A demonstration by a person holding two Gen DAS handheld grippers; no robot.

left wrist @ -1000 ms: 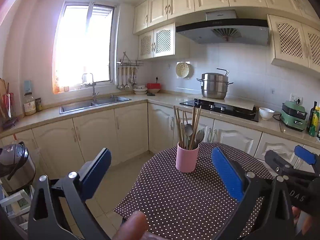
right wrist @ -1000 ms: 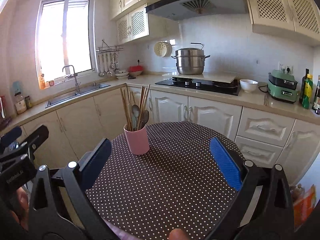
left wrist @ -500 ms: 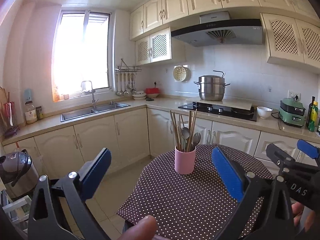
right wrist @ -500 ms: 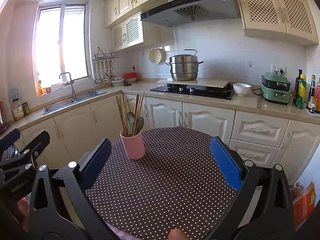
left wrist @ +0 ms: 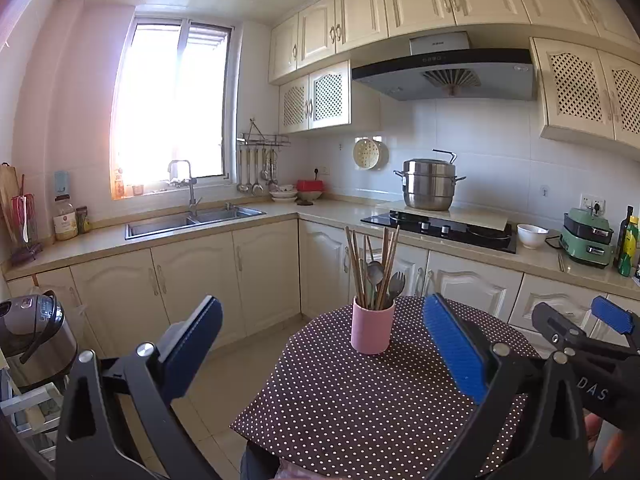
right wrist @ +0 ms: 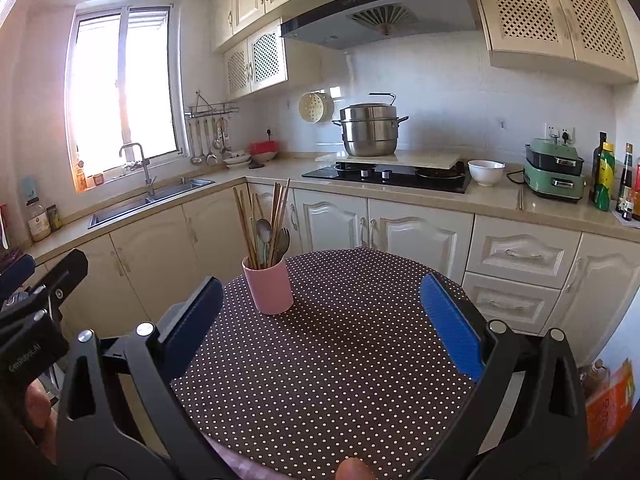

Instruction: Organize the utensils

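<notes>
A round tabletop (right wrist: 344,360) wears a dark brown cloth dotted with small white spots. On its far left part stands a smooth pink cylindrical cup (right wrist: 269,287), upright, holding slim wooden chopsticks (right wrist: 245,222) fanned outward, a dull metal spoon (right wrist: 263,230) and a fork (right wrist: 283,237). Behind it run cream panelled cabinets (right wrist: 408,236), a beige counter with a steel sink (left wrist: 192,220), a black glass hob (right wrist: 388,176) and a shiny stacked steel pot (right wrist: 370,130) under a grey hood. Bright sun floods the window. The left claw (left wrist: 320,344) and the right claw (right wrist: 320,320) both hang released above the cloth, their ribbed blue pads spread wide, gripping nothing, well short of the cup.
</notes>
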